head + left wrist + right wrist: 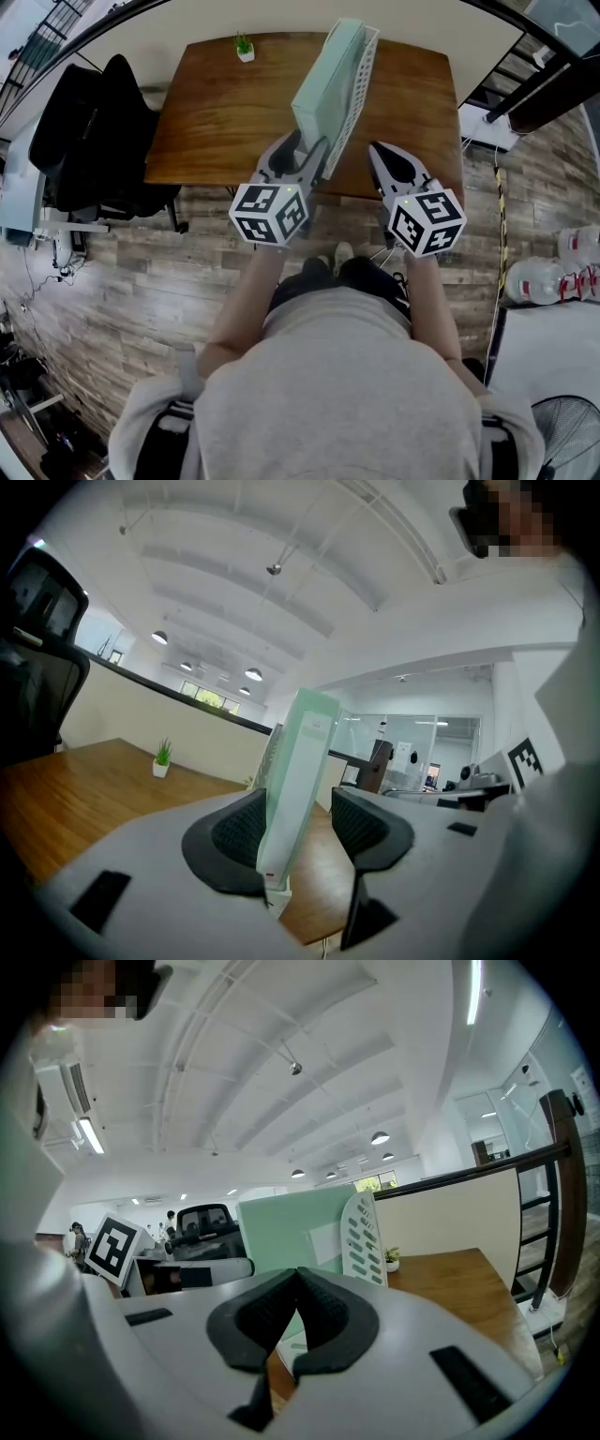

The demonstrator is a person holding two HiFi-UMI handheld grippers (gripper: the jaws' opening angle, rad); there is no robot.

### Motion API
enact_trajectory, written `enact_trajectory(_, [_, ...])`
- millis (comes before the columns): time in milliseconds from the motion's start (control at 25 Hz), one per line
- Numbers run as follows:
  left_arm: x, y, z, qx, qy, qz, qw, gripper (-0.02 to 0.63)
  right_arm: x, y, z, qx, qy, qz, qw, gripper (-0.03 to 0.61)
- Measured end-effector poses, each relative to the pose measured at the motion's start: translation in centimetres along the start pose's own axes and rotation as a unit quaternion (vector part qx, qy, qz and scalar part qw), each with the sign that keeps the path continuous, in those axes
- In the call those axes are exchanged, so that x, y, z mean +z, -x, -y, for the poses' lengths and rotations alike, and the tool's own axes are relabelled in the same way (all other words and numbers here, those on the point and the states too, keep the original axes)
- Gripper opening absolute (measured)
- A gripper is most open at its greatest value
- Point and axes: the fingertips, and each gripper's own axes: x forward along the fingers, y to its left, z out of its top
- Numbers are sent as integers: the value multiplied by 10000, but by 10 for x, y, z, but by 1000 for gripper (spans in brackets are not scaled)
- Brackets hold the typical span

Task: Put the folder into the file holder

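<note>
A mint-green folder [323, 98] stands upright in a white perforated file holder [363, 75] near the front edge of the wooden table [216, 117]. My left gripper [302, 152] straddles the folder's near end. In the left gripper view the folder [295, 780] rises between the jaws of the left gripper [300, 825]; the left pad lies against it and a gap shows at the right pad, so the gripper is open. My right gripper [389, 161] hangs to the right of the holder, shut and empty. In the right gripper view the right gripper [298, 1288] faces the folder [286, 1227] and holder [364, 1237].
A small potted plant [245, 47] sits at the table's far edge. A black office chair [94, 141] stands left of the table. Water bottles [544, 279] and a fan [567, 431] are on the floor at the right, and a dark railing [525, 70] runs past the table's right end.
</note>
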Motion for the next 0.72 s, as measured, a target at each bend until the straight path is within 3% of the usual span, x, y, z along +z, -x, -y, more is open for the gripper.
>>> enact_trajectory(280, [7, 14, 7, -77, -28, 109, 9999, 210, 0, 1, -16, 166, 96, 4, 9998, 9])
enact_trajectory(720, [0, 25, 16, -143, -142, 155, 9997, 85, 3, 5, -30, 310, 167, 75, 9994, 9])
